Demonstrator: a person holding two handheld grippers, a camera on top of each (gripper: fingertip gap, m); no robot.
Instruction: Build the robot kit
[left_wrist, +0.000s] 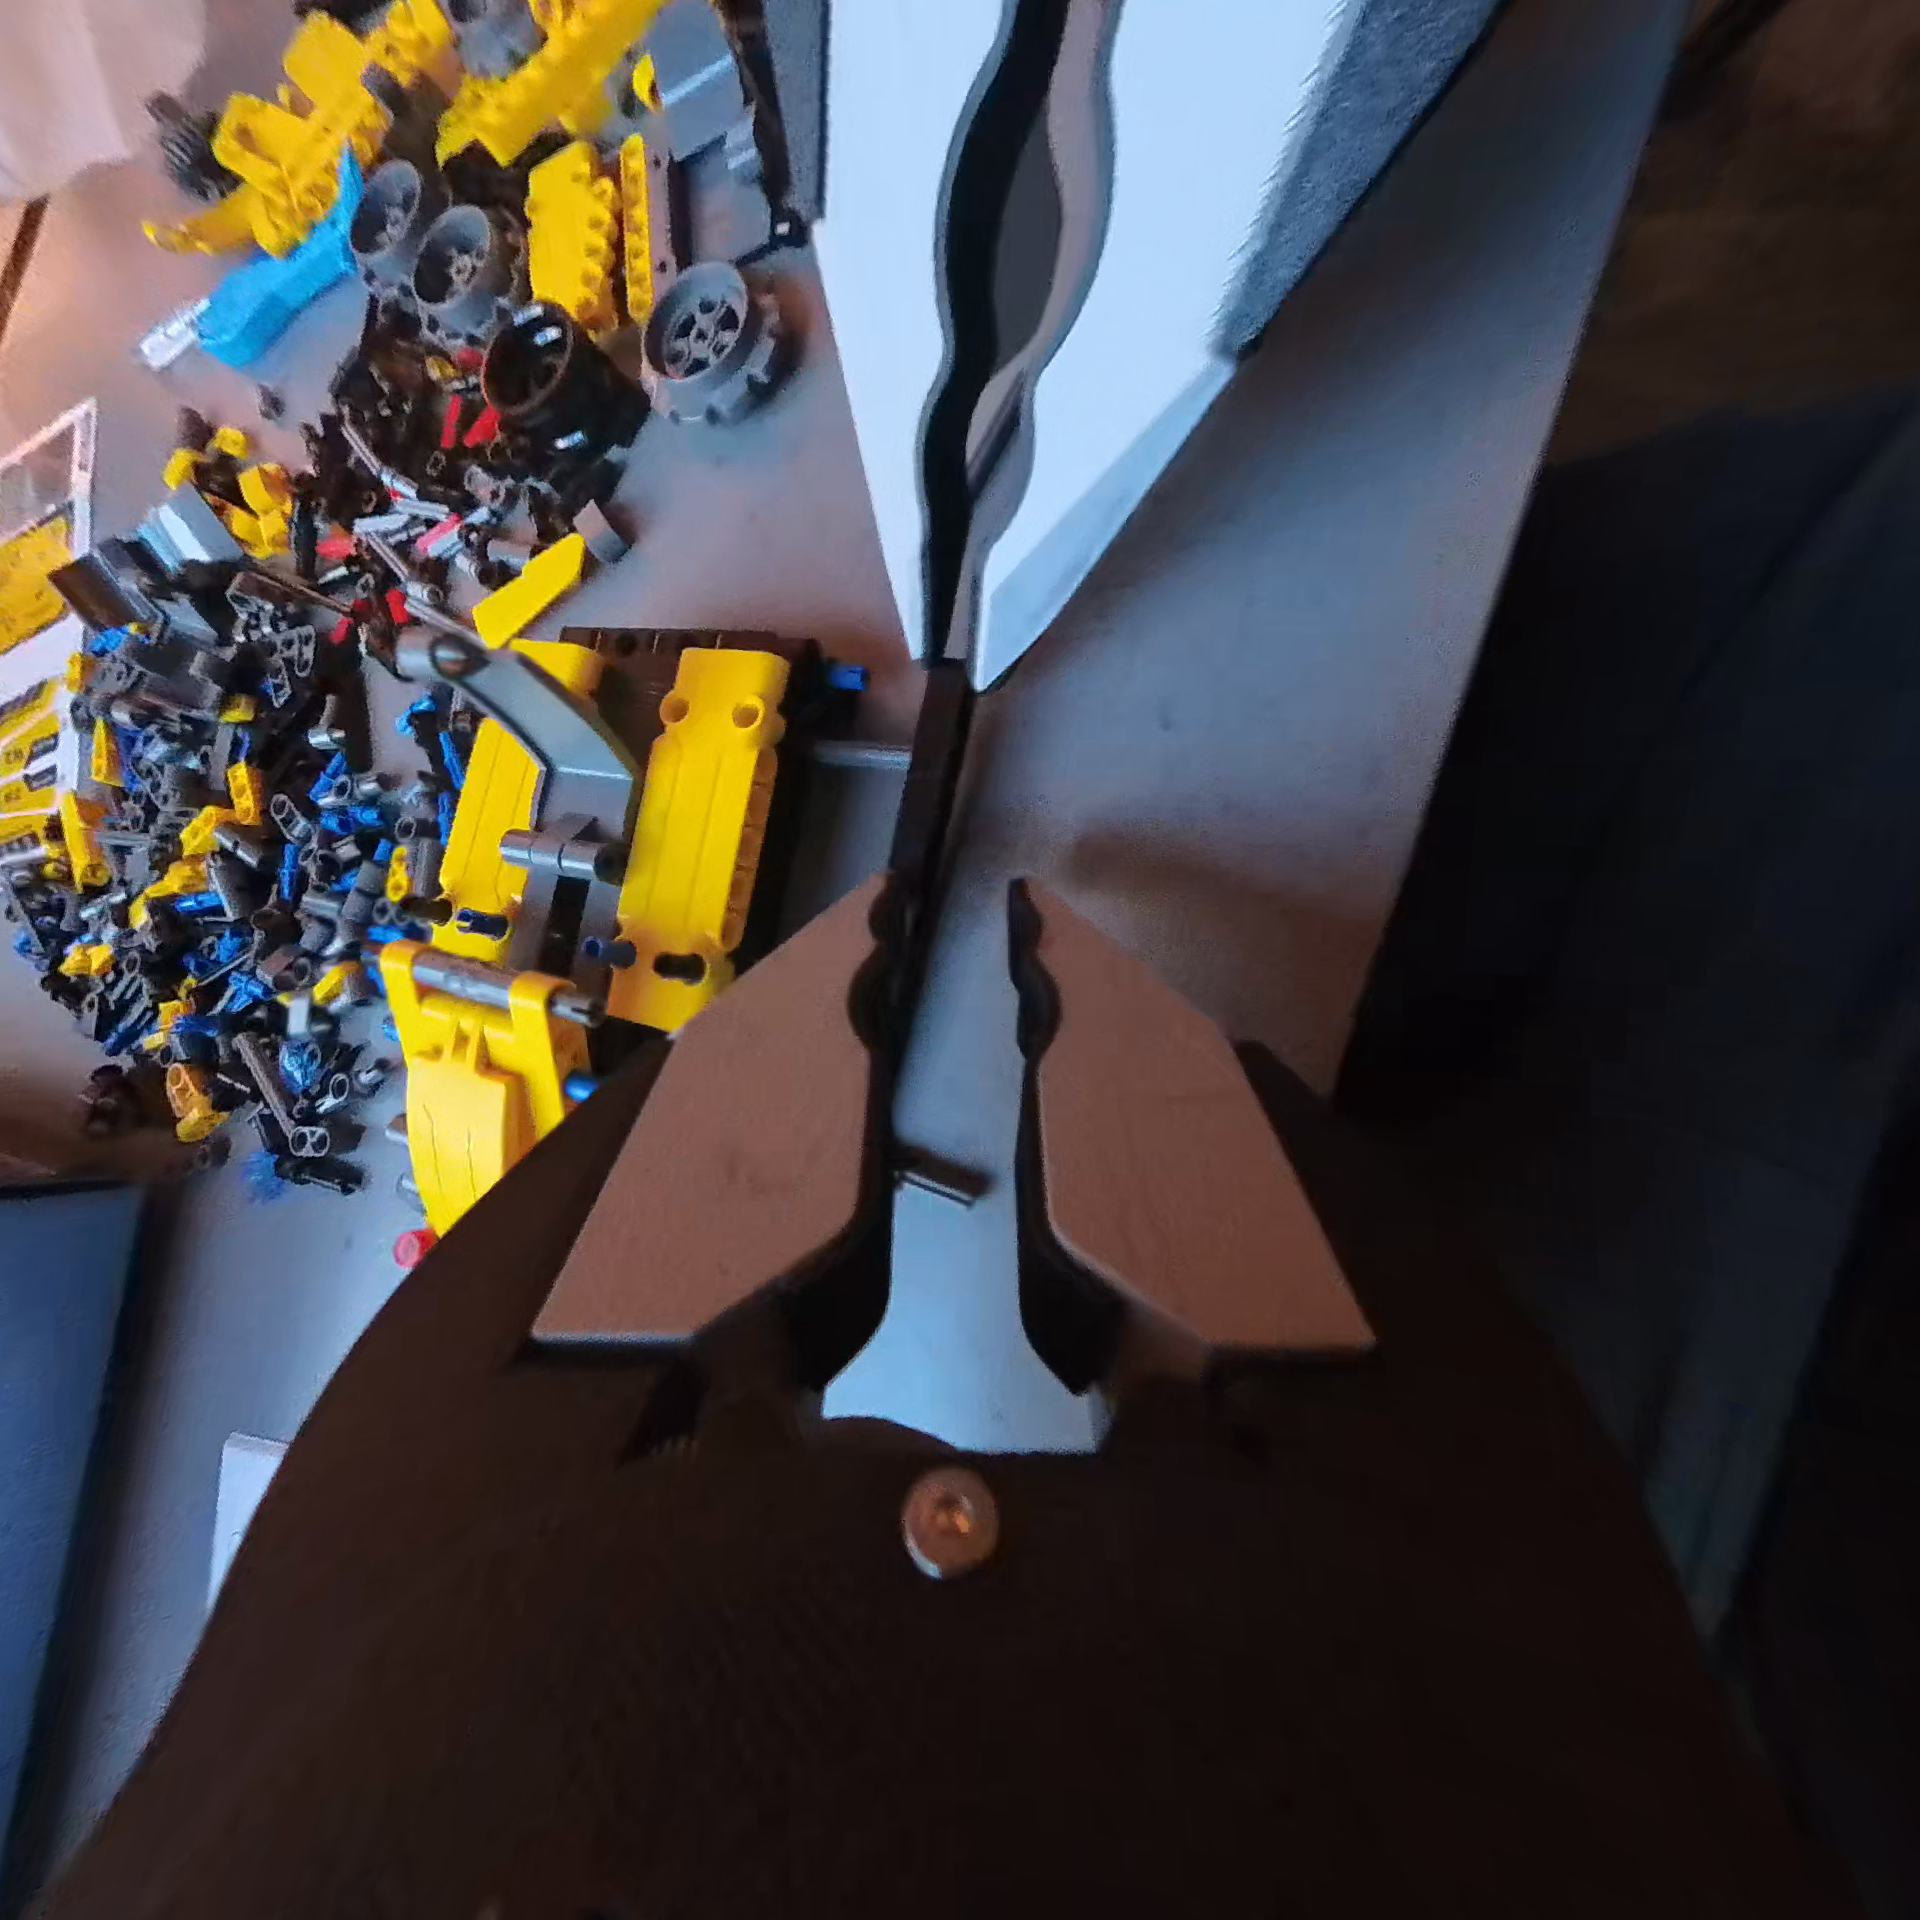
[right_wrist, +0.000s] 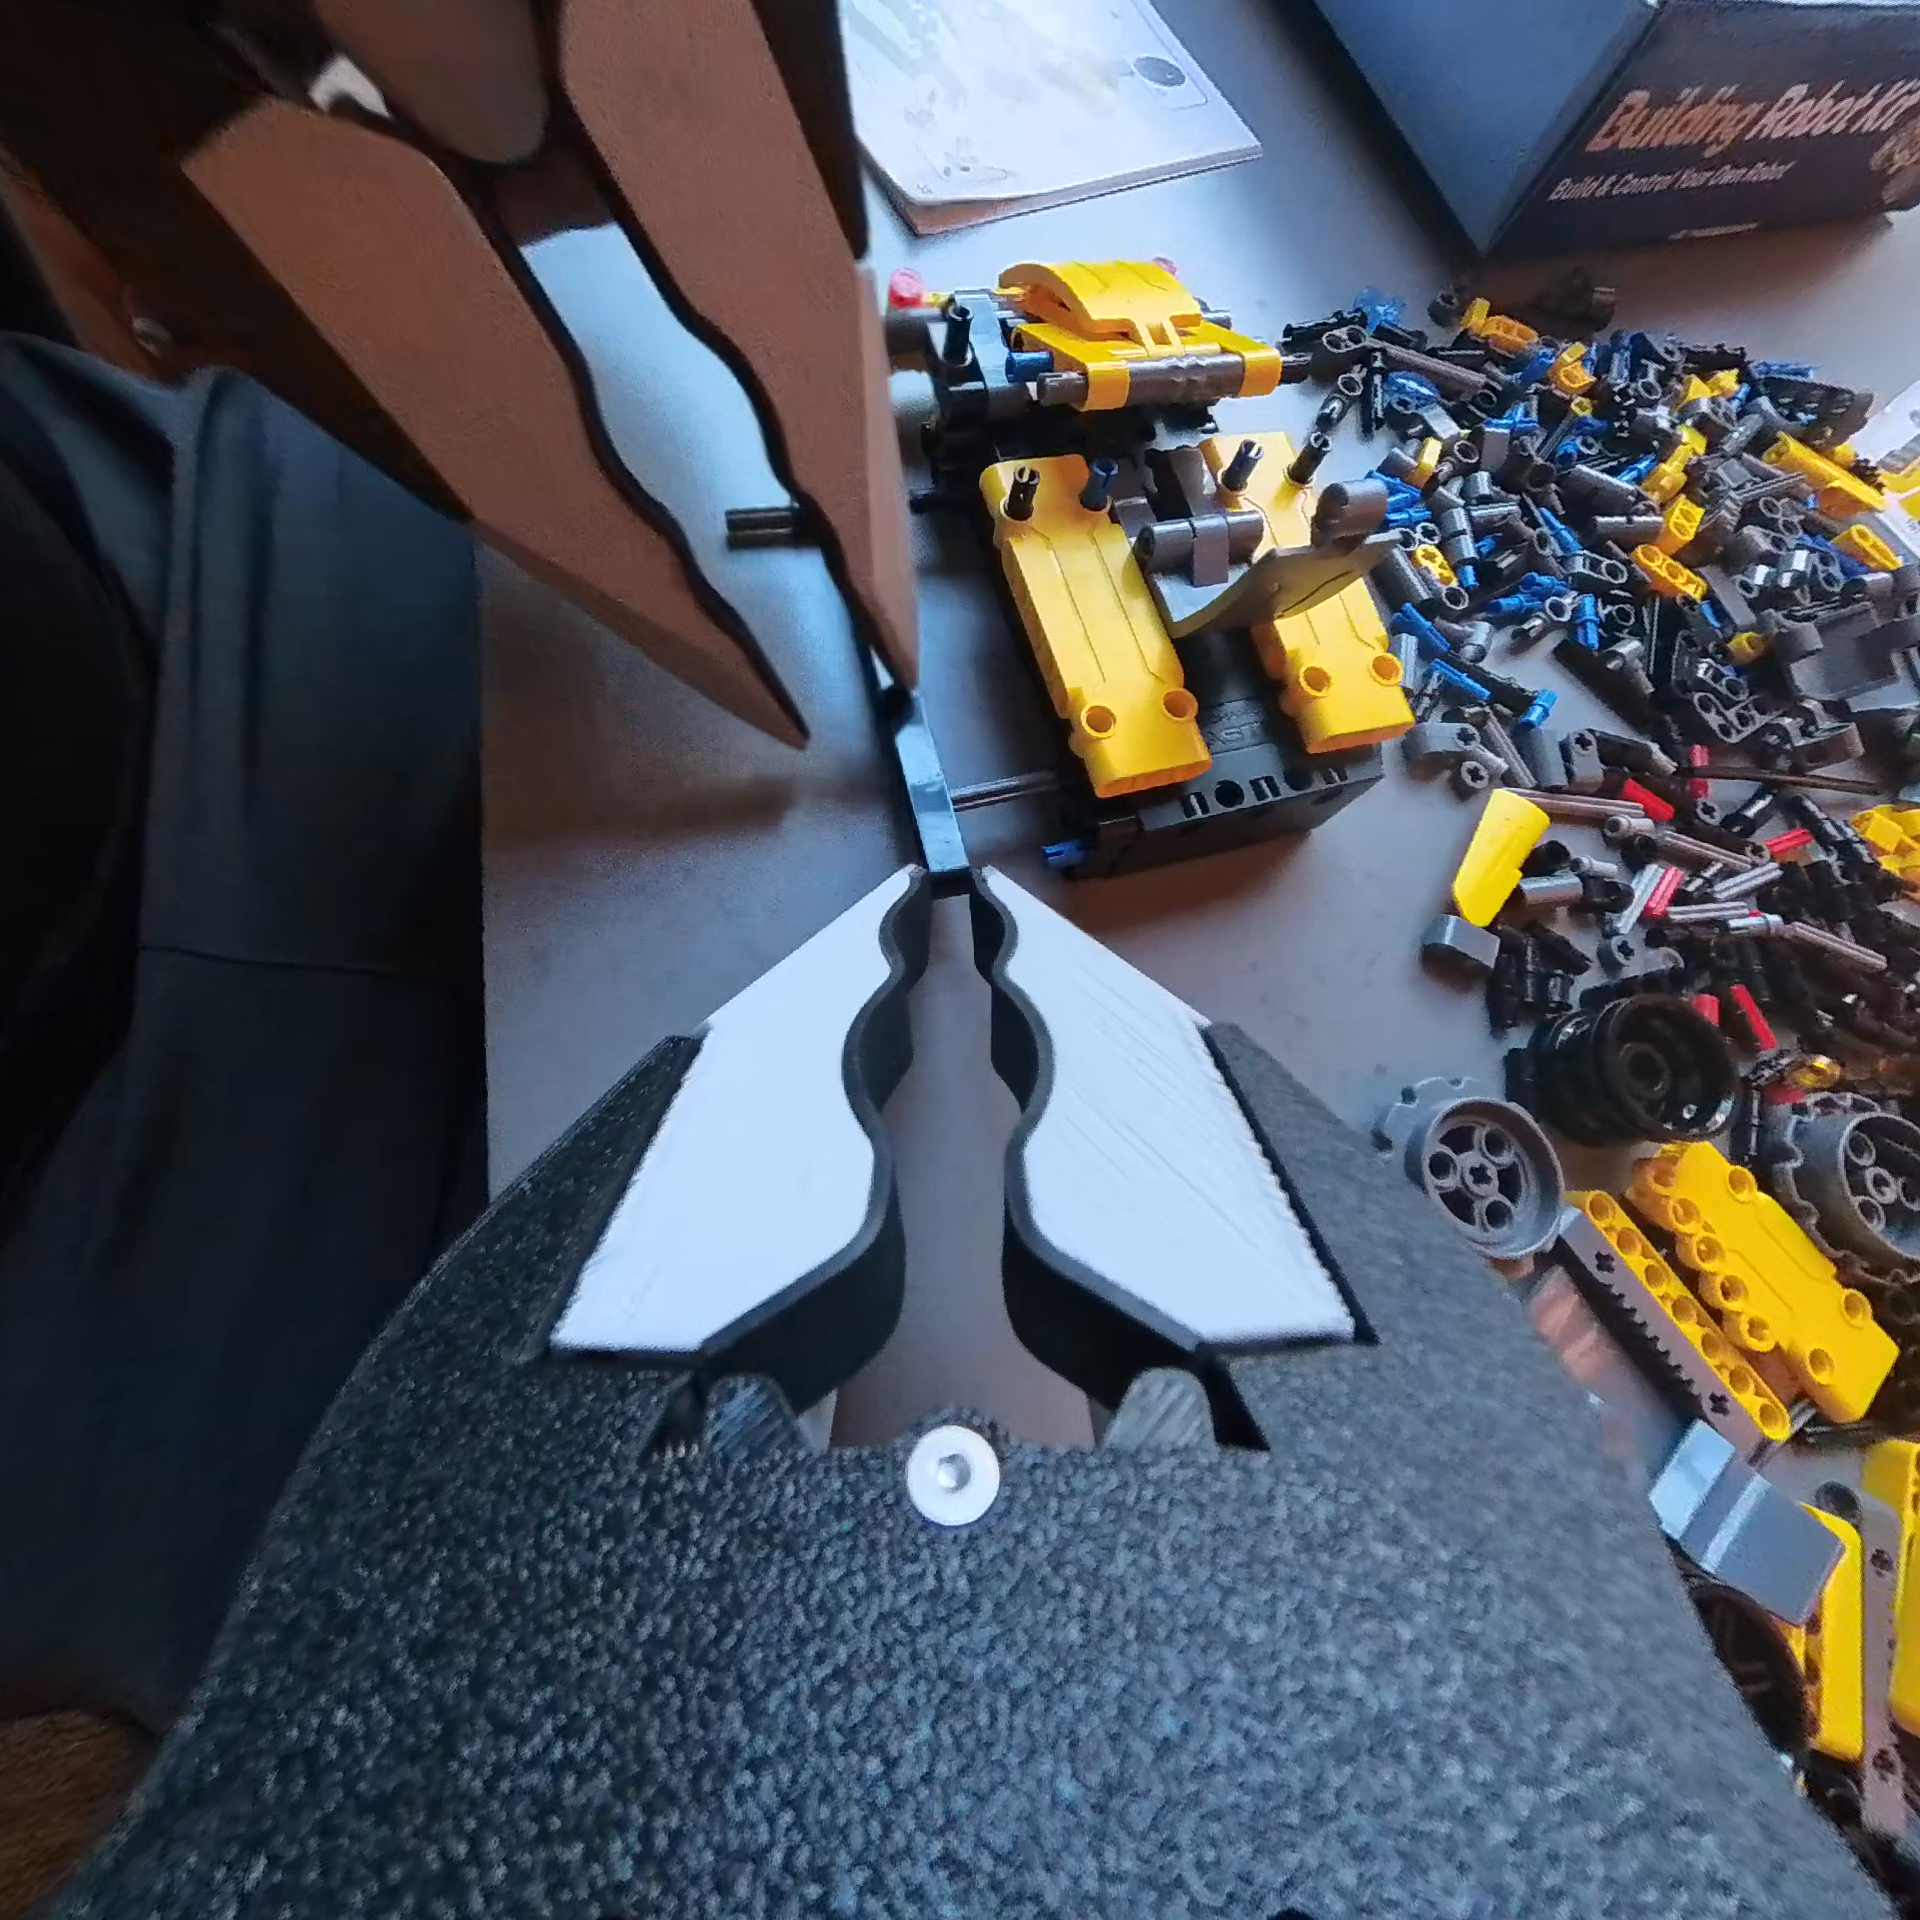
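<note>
The right gripper (right_wrist: 948, 883), jaws narrow, pinches one end of a thin black plastic beam (right_wrist: 928, 805); the left gripper (left_wrist: 951, 914), jaws parted, touches the other end beside the half-built yellow-and-black brick model (right_wrist: 1184, 623) on the grey surface (right_wrist: 675, 831).

Brown left tool (left_wrist: 951, 914), white right tool (right_wrist: 948, 883), black beam (right_wrist: 928, 795), yellow-and-black model (right_wrist: 1174, 582), grey table (right_wrist: 665, 831)
</note>
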